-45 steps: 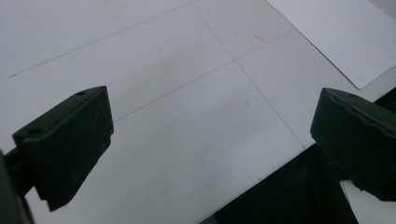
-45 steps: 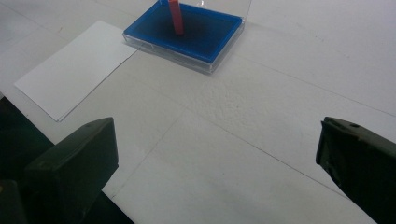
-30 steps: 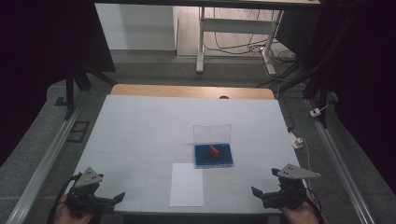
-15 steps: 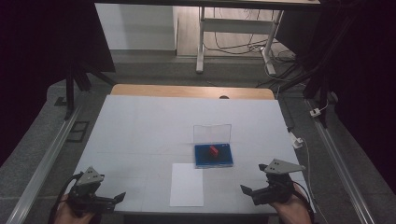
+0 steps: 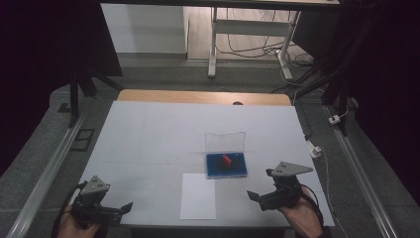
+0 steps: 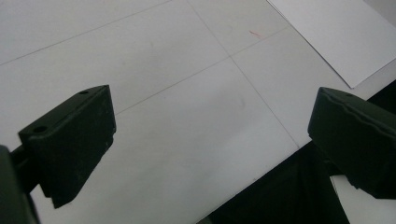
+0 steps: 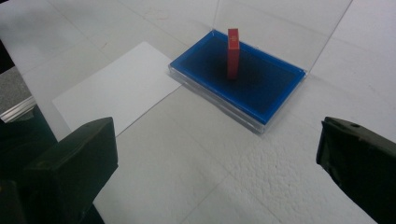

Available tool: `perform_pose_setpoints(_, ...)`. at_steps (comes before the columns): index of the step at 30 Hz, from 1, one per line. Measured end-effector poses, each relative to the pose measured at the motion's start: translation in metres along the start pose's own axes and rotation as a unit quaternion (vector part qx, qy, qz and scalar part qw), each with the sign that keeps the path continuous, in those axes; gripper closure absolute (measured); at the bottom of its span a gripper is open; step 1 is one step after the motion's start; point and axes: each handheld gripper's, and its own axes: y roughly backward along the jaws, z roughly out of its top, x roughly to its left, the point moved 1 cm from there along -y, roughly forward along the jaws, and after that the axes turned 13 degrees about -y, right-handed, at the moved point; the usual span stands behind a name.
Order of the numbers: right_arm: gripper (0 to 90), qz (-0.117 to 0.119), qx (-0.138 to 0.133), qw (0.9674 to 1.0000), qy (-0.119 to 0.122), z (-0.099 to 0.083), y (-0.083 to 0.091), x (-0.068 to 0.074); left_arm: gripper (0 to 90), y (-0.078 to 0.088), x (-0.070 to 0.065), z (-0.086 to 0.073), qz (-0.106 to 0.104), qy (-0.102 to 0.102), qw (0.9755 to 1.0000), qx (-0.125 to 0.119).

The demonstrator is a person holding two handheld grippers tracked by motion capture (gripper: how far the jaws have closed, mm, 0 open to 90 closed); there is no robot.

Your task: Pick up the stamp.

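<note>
1. Both jaws of the right gripper (image 5: 261,197) stood wide apart and gripped nothing, near the desk's (image 5: 148,134) front edge towards its right corner.
2. Ahead of those parted jaws and a little to their left, well apart from them, lay the blue case (image 7: 238,84), with bare desk between.
3. Jaws of the left gripper (image 5: 121,208) were likewise spread and empty, at the front left corner of the desk, over its front edge; bare desk showed in the gap between them.
4. That case lay right of the desk's middle, in the front half, its clear lid (image 5: 226,142) standing upright along the far side.
5. Inside the blue tray of the case stood one red block (image 7: 233,52), upright, on the tray floor, nearer the lid side than the front.
6. A white sheet of paper (image 5: 198,195) lay flat just in front of the case and to its left, its far right corner at the case's front left corner; from the right gripper view I could not tell whether they touched. Its near edge lay close to the desk's front edge.
7. Counted: two grippers, one case, one red block, one sheet of paper.
</note>
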Motion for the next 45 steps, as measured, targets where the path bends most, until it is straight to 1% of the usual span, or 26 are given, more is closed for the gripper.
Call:
perform_pose_setpoints(1,0.0,-0.002,0.003,1.0,-0.001,0.003,-0.004,0.0,1.5,0.0,0.0,0.0,0.0,-0.001,1.0,0.0)
perform_pose_setpoints(2,0.0,-0.002,0.003,1.0,-0.001,0.003,-0.004,0.0,1.5,0.0,0.0,0.0,0.001,-0.002,1.0,0.001)
perform_pose_setpoints(5,0.0,0.002,0.016,0.9999,-0.004,0.008,-0.013,0.001,1.5,0.0,-0.001,0.0,0.0,-0.004,1.0,0.001)
perform_pose_setpoints(10,0.0,0.001,0.024,0.9997,0.009,0.012,-0.023,0.002,1.5,0.0,-0.001,0.0,-0.002,-0.006,1.0,0.001)
perform_pose_setpoints(13,0.0,0.0,0.028,0.9995,0.014,0.019,-0.032,0.003,1.6,0.0,-0.001,0.0,-0.002,-0.005,1.0,0.0)
perform_pose_setpoints(14,0.0,0.0,0.028,0.9995,0.014,0.019,-0.032,0.003,1.6,0.0,-0.001,0.0,-0.002,-0.005,1.0,0.0)
perform_pose_setpoints(17,0.0,0.005,0.033,0.9994,0.007,0.026,-0.041,0.002,1.6,0.0,0.0,0.0,-0.003,-0.003,1.0,-0.001)
perform_pose_setpoints(22,0.0,0.004,0.035,0.9993,0.008,0.031,-0.049,0.002,1.6,0.0,0.0,0.0,-0.004,-0.002,1.0,-0.002)
perform_pose_setpoints(26,0.0,-0.008,0.036,0.9992,0.014,0.035,-0.059,0.002,1.6,0.0,0.0,0.0,-0.004,-0.002,1.0,-0.002)
perform_pose_setpoints(29,0.0,-0.023,0.044,0.9986,0.016,0.039,-0.069,0.0,1.7,0.0,0.0,0.0,-0.004,-0.003,1.0,-0.002)
perform_pose_setpoints(39,0.0,-0.03,0.054,0.9979,0.019,0.049,-0.089,-0.003,1.8,0.0,0.0,0.0,-0.006,-0.006,1.0,-0.002)
perform_pose_setpoints(40,0.0,-0.036,0.057,0.9976,0.017,0.051,-0.095,-0.002,1.8,0.0,-0.001,0.0,-0.007,-0.006,1.0,-0.002)
perform_pose_setpoints(41,0.0,-0.036,0.057,0.9976,0.017,0.051,-0.095,-0.002,1.8,0.0,-0.001,0.0,-0.007,-0.007,0.9999,-0.002)
perform_pose_setpoints(43,0.0,-0.038,0.06,0.9973,0.022,0.052,-0.101,-0.002,1.8,0.0,-0.001,0.0,-0.007,-0.008,0.9999,-0.001)
perform_pose_setpoints(45,0.0,-0.047,0.067,0.9963,0.026,0.053,-0.109,-0.002,1.8,0.0,-0.001,0.0,-0.007,-0.008,0.9999,-0.001)
